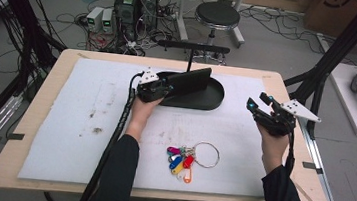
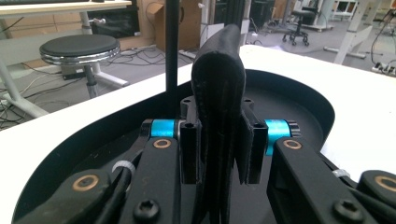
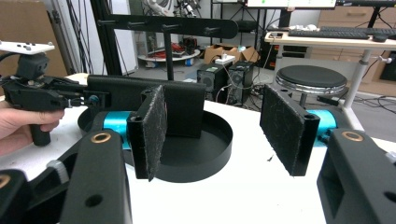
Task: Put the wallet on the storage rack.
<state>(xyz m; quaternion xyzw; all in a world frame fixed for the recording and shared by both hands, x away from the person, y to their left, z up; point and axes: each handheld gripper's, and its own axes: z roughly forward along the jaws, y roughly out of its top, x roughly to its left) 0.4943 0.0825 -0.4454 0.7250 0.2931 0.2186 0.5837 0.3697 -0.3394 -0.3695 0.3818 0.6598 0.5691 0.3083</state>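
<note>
L gripper [image 1: 160, 89] clamping black wallet [image 1: 188, 81] over tray [image 1: 214, 101].
R gripper [image 1: 261, 109] hovering w/ jaws wide, nothing between; keyring [image 1: 188, 158] lying near table front.

wallet [image 1: 191, 82] in tray [image 1: 214, 103] (far side), keyring [image 1: 191, 157] nearer, mat [image 1: 74, 119] beneath

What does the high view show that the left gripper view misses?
High view alone: a key ring with coloured tags lying on the white mat, and the open right gripper.
Left gripper view alone: the left gripper pads clamping the black wallet edge-on.
Both: the wallet held upright over the black tray, and the stool behind.
</note>
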